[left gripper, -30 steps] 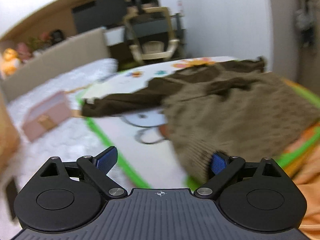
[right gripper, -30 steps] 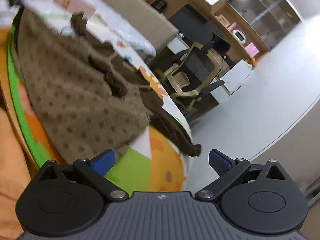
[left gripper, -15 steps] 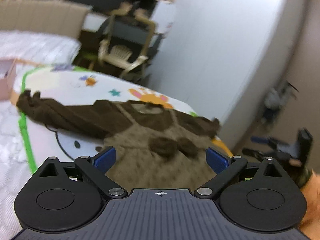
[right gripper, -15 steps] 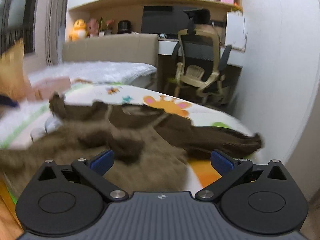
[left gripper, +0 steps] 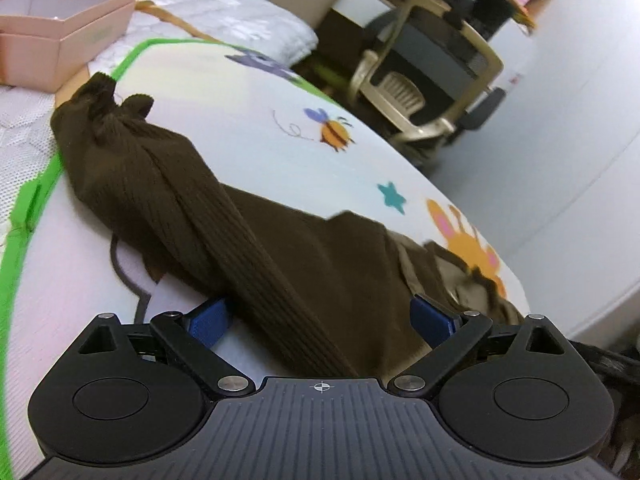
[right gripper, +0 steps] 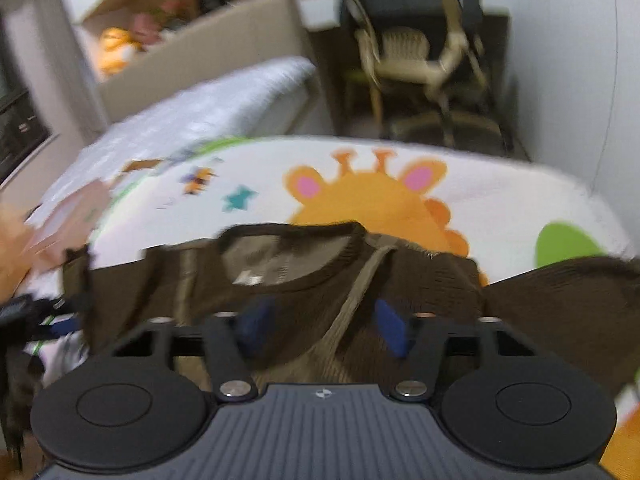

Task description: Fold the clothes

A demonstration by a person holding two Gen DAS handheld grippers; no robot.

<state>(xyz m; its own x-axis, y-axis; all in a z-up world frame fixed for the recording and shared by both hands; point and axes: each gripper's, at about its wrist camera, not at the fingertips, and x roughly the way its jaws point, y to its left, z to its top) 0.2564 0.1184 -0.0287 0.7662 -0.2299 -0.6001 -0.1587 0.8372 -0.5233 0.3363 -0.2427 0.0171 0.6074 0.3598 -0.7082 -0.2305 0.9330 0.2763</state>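
A dark brown ribbed top with an olive pinafore front lies spread on a cartoon-print play mat [left gripper: 248,132]. In the left wrist view its long left sleeve [left gripper: 168,184] runs from the cuff at the mat's green edge toward me. My left gripper [left gripper: 320,316] is open, its blue pads either side of the sleeve near the shoulder. In the right wrist view the neckline [right gripper: 288,252] and an olive strap [right gripper: 360,284] show. My right gripper [right gripper: 322,330] is partly closed around the strap and fabric below the collar; the view is blurred.
A pink open box [left gripper: 60,28] sits on the white bedding beyond the mat's left edge. A beige office chair [left gripper: 424,80] and desk stand past the far edge; the chair also shows in the right wrist view [right gripper: 416,60]. A white wall is on the right.
Both grippers have dropped down close onto the garment. The left now straddles the left sleeve. The right has moved to the collar and its jaws have narrowed.
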